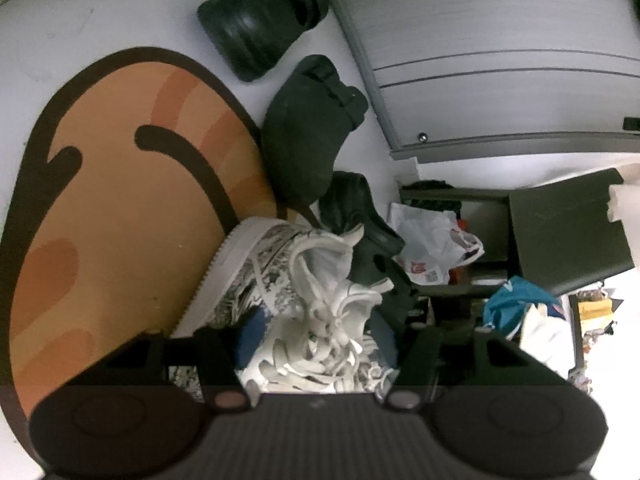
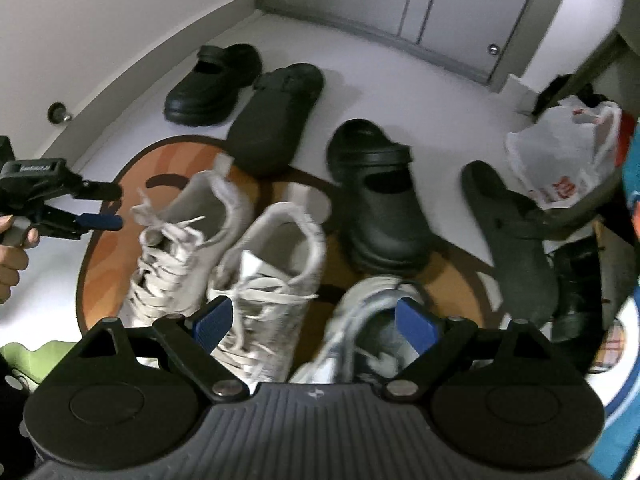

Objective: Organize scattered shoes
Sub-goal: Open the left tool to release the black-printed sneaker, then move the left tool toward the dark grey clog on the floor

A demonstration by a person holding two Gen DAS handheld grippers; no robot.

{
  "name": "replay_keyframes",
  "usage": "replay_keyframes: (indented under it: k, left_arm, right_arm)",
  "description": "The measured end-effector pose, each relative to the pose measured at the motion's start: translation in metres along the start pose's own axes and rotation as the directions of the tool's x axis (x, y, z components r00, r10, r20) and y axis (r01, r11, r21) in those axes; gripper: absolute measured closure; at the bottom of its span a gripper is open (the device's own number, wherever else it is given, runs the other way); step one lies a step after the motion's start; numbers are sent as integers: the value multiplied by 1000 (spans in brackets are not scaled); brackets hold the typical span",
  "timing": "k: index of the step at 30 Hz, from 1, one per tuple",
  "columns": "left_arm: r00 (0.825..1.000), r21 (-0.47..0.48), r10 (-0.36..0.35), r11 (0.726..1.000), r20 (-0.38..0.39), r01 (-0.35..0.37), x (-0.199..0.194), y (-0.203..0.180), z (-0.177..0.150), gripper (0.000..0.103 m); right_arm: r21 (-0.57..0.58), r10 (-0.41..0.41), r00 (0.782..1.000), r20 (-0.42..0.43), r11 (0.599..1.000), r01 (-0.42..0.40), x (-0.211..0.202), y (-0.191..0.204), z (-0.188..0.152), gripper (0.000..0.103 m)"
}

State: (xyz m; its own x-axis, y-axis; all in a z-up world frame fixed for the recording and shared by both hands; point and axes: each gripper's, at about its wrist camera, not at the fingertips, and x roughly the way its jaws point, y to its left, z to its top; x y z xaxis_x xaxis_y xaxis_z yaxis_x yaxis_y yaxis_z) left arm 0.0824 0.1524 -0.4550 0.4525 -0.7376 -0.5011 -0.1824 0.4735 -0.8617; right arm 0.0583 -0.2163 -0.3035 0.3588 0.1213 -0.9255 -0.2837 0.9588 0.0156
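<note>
Step in hand, as judged: sorting the white sneakers, with the black pairs yet to be matched.

Right tongs point(image 2: 316, 322) stood wide open, blue ribbed pads spread, low over the heap. One pad sat just beside the laces of a white sneaker point(image 2: 266, 280); the other lay at the collar of a grey-white trainer point(image 2: 360, 336), nothing gripped.

Left tongs point(image 2: 102, 208), seen from the right wrist, looked nearly closed and empty, held over the mat's point(image 2: 108, 272) left edge, apart from the shoes. In the left wrist view the fingers were dark and their tips ran into the laced uppers; from there I could not tell the gap.

Shoes lay scattered on the orange mat and the white floor point(image 2: 380, 92). A second sneaker point(image 2: 176, 232) leaned beside the first, heels up, laces loose. One clog point(image 2: 380, 200) overlapped the mat; its mate point(image 2: 212, 84) and a felt-like slipper point(image 2: 276, 116) lay near the cabinet point(image 2: 420, 4). A flat sandal point(image 2: 508, 232) lay beside a plastic bag point(image 2: 568, 156).

Next move likely calls for closing on a firm collar, not on laces.

Materials: sneakers woven, padded, floppy; clogs moulded, glossy, rigid; slipper matte; bag crinkly.
</note>
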Motion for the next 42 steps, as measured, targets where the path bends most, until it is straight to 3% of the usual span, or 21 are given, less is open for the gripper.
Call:
replay_keyframes:
  k: [4,17,23,28,32,42]
  left_arm:
    - [1000,64,24,998,-10,-23,0,-10,0,37]
    - [995,70,48,996,91,-54,-7,-29,1,30]
    - [996,86,22,996,85,-29,1,-36,-4,30]
    - [992,76,60,995,112,-68,-1,-33,-6,30]
    - [990,86,72,993,121,-82,2,-27,-7,30]
    - [987,175,131,974,89,-145,15,-24,-23,30]
  right_arm:
    - [-10,-11,1000,12,1000,12,-3,-17,0,11]
    - [-58,-6,1000,30,998,8,-16,-42,-12,10]
    - [-45,3,1000,24,999,-2,-16,-51,-16,10]
    - [-4,31,998,45,1000,-31,-8,-63,-22,10]
    - [23,41,999,16,999,-41,5,-71,-28,10]
    - [-86,43,999,-21,995,-45,0,-80,-19,10]
